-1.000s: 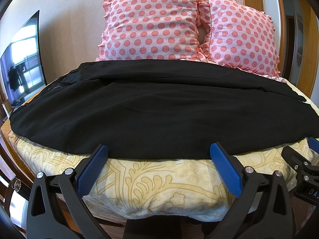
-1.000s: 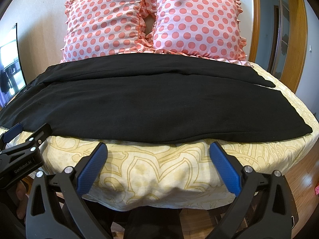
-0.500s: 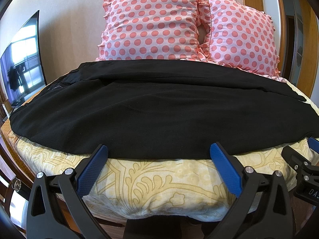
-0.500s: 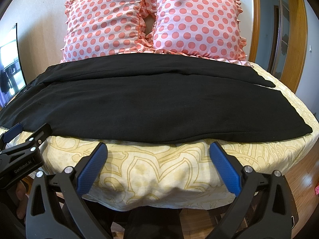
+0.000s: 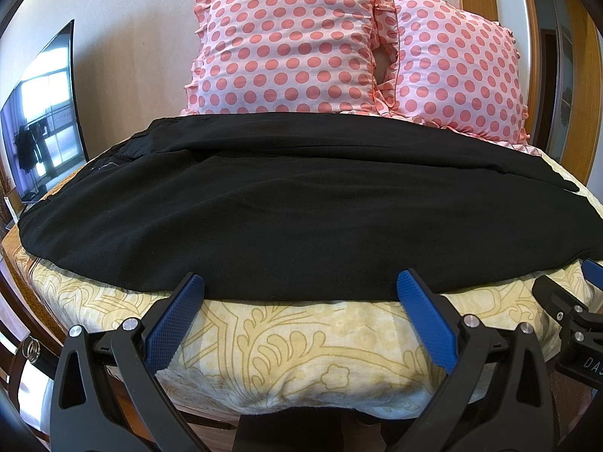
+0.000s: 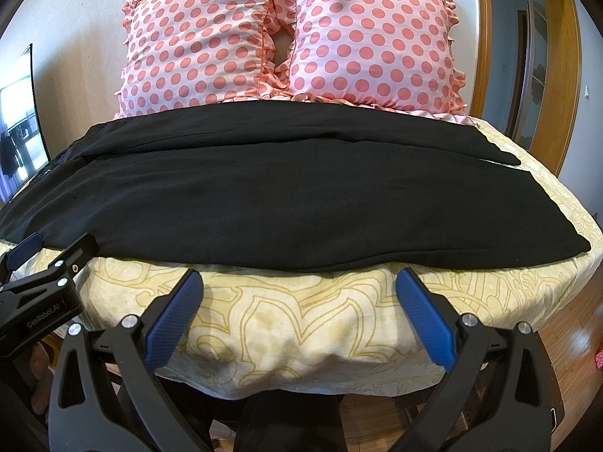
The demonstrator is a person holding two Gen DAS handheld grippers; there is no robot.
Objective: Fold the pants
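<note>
Black pants (image 5: 294, 211) lie spread sideways across the bed, waist at the left, leg ends at the right; they also show in the right wrist view (image 6: 264, 199). One leg lies along the far side near the pillows. My left gripper (image 5: 299, 290) is open and empty, its blue fingertips just at the pants' near edge. My right gripper (image 6: 299, 286) is open and empty, just short of the near edge. Each gripper shows at the side of the other's view.
The bed has a cream patterned sheet (image 5: 301, 342). Two pink polka-dot pillows (image 5: 286, 49) (image 6: 369, 37) stand at the headboard wall. A TV screen (image 5: 41, 113) is at the left. Wooden door frames (image 6: 557, 56) are at the right, wood floor below.
</note>
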